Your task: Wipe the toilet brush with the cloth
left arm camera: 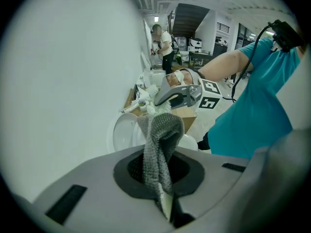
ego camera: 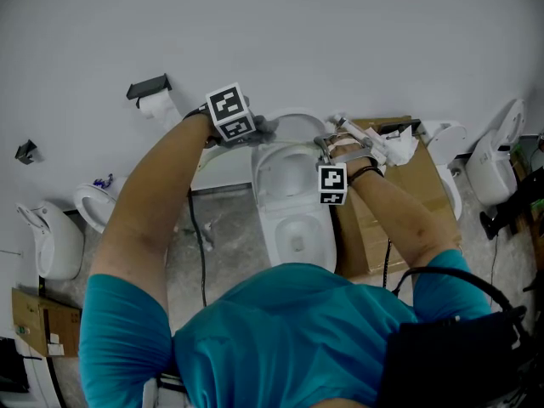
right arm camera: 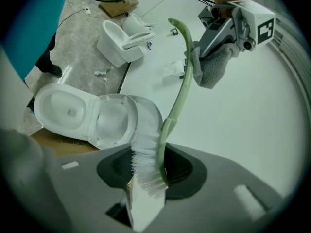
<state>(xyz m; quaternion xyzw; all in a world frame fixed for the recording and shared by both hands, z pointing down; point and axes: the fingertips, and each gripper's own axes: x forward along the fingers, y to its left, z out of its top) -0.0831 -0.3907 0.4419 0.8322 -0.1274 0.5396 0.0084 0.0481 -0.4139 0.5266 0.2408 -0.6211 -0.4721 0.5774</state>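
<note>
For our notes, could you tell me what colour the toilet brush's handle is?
The toilet brush handle is pale green, clearest in the right gripper view.

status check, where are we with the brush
Left gripper shut on cloth. Right gripper shut on brush, by the bristle end. Cloth against the handle. Nothing in the way.

Toilet brush: pale green handle, white bristles. Cloth: grey, knitted weave. Toilet: white. Marker cube, upper centre: black-and-white squares. Shirt: teal. Cardboard: brown. Wall: plain light grey.
</note>
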